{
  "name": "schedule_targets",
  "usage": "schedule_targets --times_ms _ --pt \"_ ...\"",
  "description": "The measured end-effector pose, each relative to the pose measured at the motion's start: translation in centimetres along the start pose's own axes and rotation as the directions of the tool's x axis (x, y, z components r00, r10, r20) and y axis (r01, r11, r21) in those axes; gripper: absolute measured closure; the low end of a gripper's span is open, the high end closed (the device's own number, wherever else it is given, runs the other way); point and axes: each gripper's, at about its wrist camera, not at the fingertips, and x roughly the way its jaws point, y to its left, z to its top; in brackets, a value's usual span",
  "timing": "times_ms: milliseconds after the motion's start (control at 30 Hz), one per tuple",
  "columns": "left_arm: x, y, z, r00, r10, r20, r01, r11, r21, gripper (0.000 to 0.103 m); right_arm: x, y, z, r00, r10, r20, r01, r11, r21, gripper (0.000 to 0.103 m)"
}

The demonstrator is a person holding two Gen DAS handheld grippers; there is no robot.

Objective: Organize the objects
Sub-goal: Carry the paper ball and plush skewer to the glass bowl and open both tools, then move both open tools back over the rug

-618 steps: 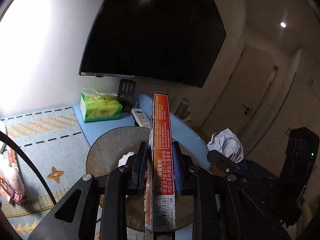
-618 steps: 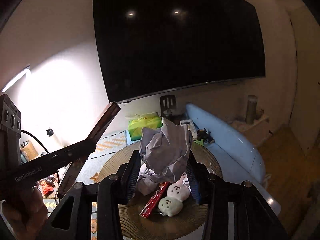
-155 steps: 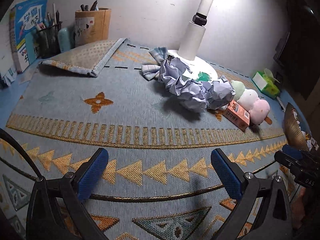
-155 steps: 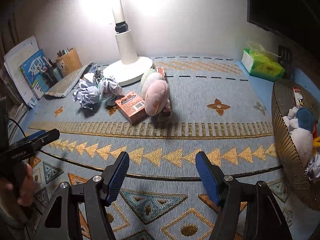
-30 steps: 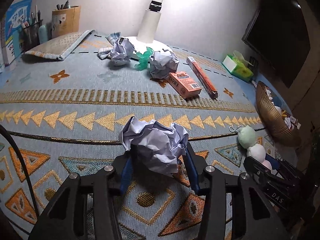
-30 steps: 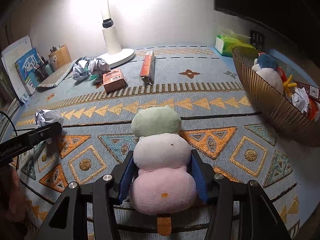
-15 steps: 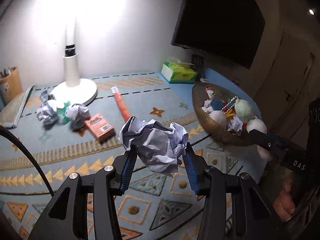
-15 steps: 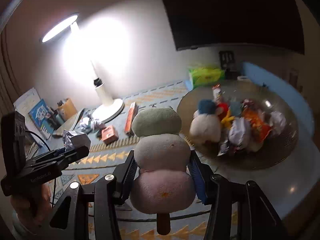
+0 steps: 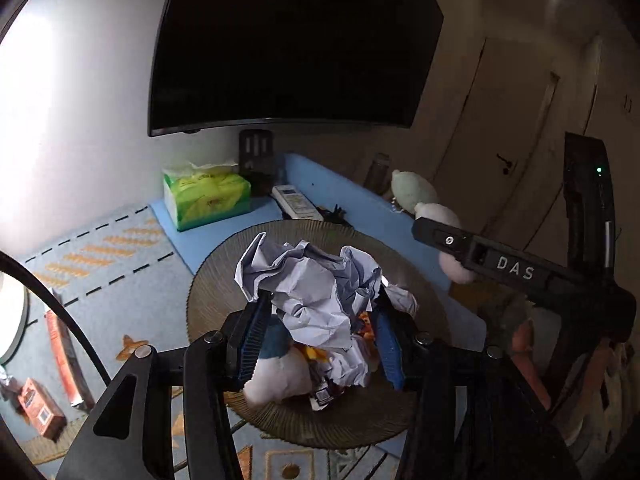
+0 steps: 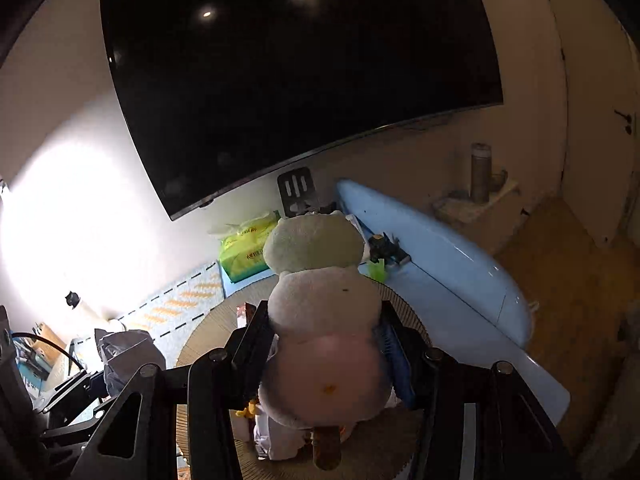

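1. Left wrist view: my left gripper (image 9: pixel 316 336) is clamped on the paper ball (image 9: pixel 310 284), frame centre. The basket (image 9: pixel 208 292) lies right below and behind it, w/ plush and paper scraps piled inside. So the drop target is straight under the claw; I judge opening is all that's needed. My right gripper (image 9: pixel 430 232) pokes in from the right edge, holding the plush skewer (image 9: pixel 416 196) beyond the basket's far-right rim.

2. Right wrist view: right gripper (image 10: pixel 324 344) squeezes the plush skewer (image 10: pixel 320 300), long axis running bottom to top of frame, stick end nearest the camera. Basket (image 10: pixel 404 312) rim shows behind and under it, mid-lower frame. Paper ball (image 10: pixel 126 356) sits lower left. Both claws are over the basket; can't tell which is lower.
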Motion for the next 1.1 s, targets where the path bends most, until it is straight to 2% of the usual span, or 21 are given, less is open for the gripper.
schedule_targets --times_ms 67,133,267,433,633,800,867,967,1033,1067,1100 --pt "1.1 0.2 -0.3 1.000 -0.006 -0.020 0.005 1.000 -0.018 0.030 1.1 -0.2 -0.4 0.999 0.008 -0.047 -0.008 1.000 -0.001 0.048" --pt "1.6 0.5 -1.1 0.999 -0.010 -0.032 0.009 0.999 -0.031 0.029 1.4 -0.8 -1.1 0.998 0.020 -0.066 -0.020 1.000 0.010 0.038" --pt "1.0 1.8 -2.7 0.998 -0.004 -0.068 0.000 0.998 -0.057 0.029 0.6 -1.3 -2.4 0.997 0.036 -0.069 -0.035 0.999 0.013 0.038" --pt "-2.4 3.4 -4.0 0.998 0.029 -0.051 -0.033 0.997 -0.072 0.029 -0.9 -0.4 -2.8 0.996 0.064 -0.057 -0.065 0.998 -0.004 0.037" --pt "-8.9 6.0 -5.5 0.996 0.090 0.020 -0.089 0.993 -0.078 0.029 -4.0 4.1 -4.2 0.989 0.145 -0.028 -0.147 0.987 -0.067 0.033" --pt "-14.9 9.9 -7.8 0.976 0.209 0.065 -0.202 0.975 -0.094 0.029 -5.1 10.4 -6.8 0.970 0.234 -0.060 -0.241 0.953 -0.180 0.033" --pt "-17.2 12.0 -9.2 0.959 0.276 0.069 -0.266 0.956 -0.125 0.029 -4.7 13.1 -8.2 0.962 0.260 -0.087 -0.273 0.935 -0.224 0.032" --pt "-19.5 15.9 -11.5 0.931 0.363 0.044 -0.344 0.911 -0.226 0.027 -3.2 16.8 -10.9 0.949 0.281 -0.144 -0.311 0.912 -0.267 0.022" --pt "-20.0 19.0 -13.5 0.908 0.419 -0.013 -0.401 0.860 -0.316 0.027 -1.7 19.1 -12.9 0.940 0.283 -0.189 -0.328 0.900 -0.288 0.021" --pt "-20.0 20.5 -14.5 0.887 0.458 -0.054 -0.446 0.821 -0.357 0.027 -0.9 20.1 -13.9 0.938 0.274 -0.211 -0.330 0.895 -0.301 0.021" --pt "-19.9 21.9 -15.6 0.874 0.478 -0.087 -0.471 0.789 -0.395 0.027 0.0 21.0 -14.9 0.934 0.268 -0.236 -0.334 0.890 -0.311 0.021"
